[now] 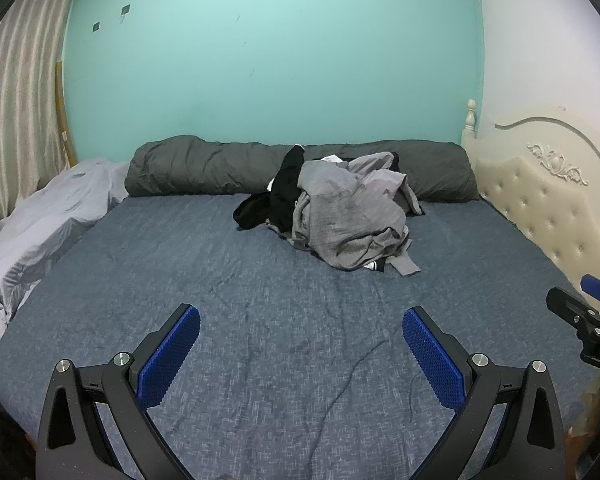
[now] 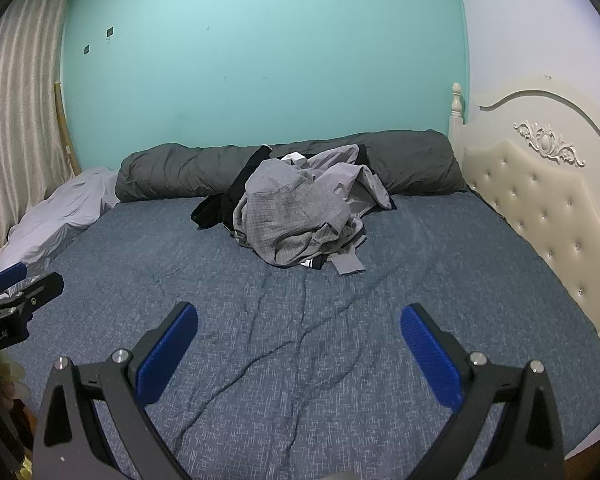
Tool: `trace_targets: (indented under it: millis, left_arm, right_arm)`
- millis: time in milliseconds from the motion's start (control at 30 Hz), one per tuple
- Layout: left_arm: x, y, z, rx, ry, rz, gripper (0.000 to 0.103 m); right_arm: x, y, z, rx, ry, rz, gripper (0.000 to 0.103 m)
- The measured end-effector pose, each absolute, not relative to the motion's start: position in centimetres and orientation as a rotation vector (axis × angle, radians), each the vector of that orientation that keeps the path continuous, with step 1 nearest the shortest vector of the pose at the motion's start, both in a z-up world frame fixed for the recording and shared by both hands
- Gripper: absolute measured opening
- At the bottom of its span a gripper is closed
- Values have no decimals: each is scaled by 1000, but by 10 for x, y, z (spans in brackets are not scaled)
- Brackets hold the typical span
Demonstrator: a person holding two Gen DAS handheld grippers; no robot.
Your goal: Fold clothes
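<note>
A heap of crumpled clothes (image 1: 348,212) (image 2: 300,208) lies toward the far side of the bed, mostly grey garments with a black one on its left side. My left gripper (image 1: 300,344) hovers over the near part of the blue bedspread (image 1: 260,300), jaws wide open, nothing between its blue pads. My right gripper (image 2: 298,344) is likewise open and empty, well short of the heap. Each gripper shows at the edge of the other's view: the right one (image 1: 580,312) and the left one (image 2: 16,296).
A dark grey rolled duvet (image 1: 220,168) lies along the turquoise wall behind the heap. A pale lilac sheet (image 1: 48,220) is bunched at the bed's left side near striped curtains. A cream tufted headboard (image 2: 540,200) bounds the right side.
</note>
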State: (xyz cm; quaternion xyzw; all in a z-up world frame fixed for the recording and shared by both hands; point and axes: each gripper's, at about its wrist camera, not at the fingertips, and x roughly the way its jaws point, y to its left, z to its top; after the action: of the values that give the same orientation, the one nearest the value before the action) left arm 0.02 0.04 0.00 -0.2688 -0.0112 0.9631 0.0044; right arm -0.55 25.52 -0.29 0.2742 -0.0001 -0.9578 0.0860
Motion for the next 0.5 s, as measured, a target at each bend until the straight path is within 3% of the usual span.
trace_targets:
  millis: [500]
  left_arm:
    - [1, -2, -1, -842, -45, 3016, 103]
  right_arm:
    - [-5, 256, -1, 811, -2, -2854, 102]
